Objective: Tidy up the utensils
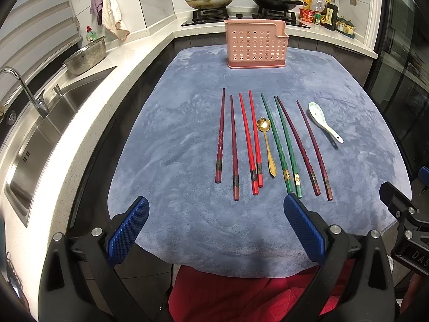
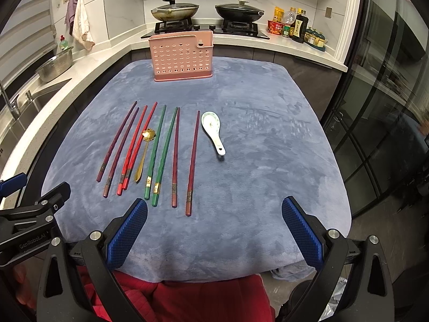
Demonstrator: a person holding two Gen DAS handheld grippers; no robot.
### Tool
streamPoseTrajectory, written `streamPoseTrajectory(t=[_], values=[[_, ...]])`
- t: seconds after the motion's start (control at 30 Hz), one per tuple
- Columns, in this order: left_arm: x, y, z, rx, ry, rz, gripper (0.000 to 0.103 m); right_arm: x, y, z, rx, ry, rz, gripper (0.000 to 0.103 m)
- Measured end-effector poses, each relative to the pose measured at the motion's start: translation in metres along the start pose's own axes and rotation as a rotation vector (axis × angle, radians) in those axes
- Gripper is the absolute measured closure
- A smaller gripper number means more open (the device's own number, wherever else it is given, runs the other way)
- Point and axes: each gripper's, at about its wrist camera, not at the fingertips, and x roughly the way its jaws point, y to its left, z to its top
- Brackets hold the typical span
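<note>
Eight chopsticks and two spoons lay in a row on a blue-grey cloth (image 1: 166, 145), nearly parallel, long axes running from 6 toward 12 o'clock, thin tips toward 12 and thick banded ends toward 6. Counted from 9 toward 3 o'clock in the left wrist view: two maroon chopsticks (image 1: 220, 136), two red chopsticks (image 1: 248, 145), a gold spoon (image 1: 268, 147), two green chopsticks (image 1: 278, 145) and two dark purple chopsticks (image 1: 300, 147).

The gold spoon pointed its flower-shaped bowl toward 12 and lay between the red and green pairs, just beside the inner red stick. The red pair nearly touched at their thick ends; the green pair sat close together there too.

A white ceramic spoon (image 1: 323, 122) lay at the 3 o'clock end of the row, apart from the last chopstick, bowl toward 12 and handle angled toward 4 to 5 o'clock.

At 12 o'clock a single pink perforated utensil holder (image 1: 256, 44) stood upright near the cloth's far edge, well apart from the tips, with bare cloth between. More bare cloth spread at 3 o'clock past the white spoon and at 9 o'clock toward the counter edge and sink (image 1: 34, 145).

The left gripper (image 1: 215, 232) hung above the cloth's near edge at 6 o'clock, tongs spread wide and holding nothing. The right gripper (image 2: 214, 232) hung likewise, tongs spread and empty, its blue pads (image 2: 301, 232) just short of the thick chopstick ends. Two lidded pans (image 2: 174, 9) sat on the stove behind.
</note>
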Motion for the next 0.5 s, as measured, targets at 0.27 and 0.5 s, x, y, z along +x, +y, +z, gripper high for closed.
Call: streamPoseTrajectory(t=[0.27, 0.5], values=[[-0.0025, -0.001, 0.0007, -0.001, 0.001, -0.001, 0.007, 0.0, -0.0002, -0.0002, 0.0, 0.0, 0.001, 0.007], [-0.0024, -0.0006, 0.0008, -0.001, 0.002, -0.001, 0.007, 0.0004, 0.0003, -0.0003, 0.0, 0.0, 0.002, 0.007]])
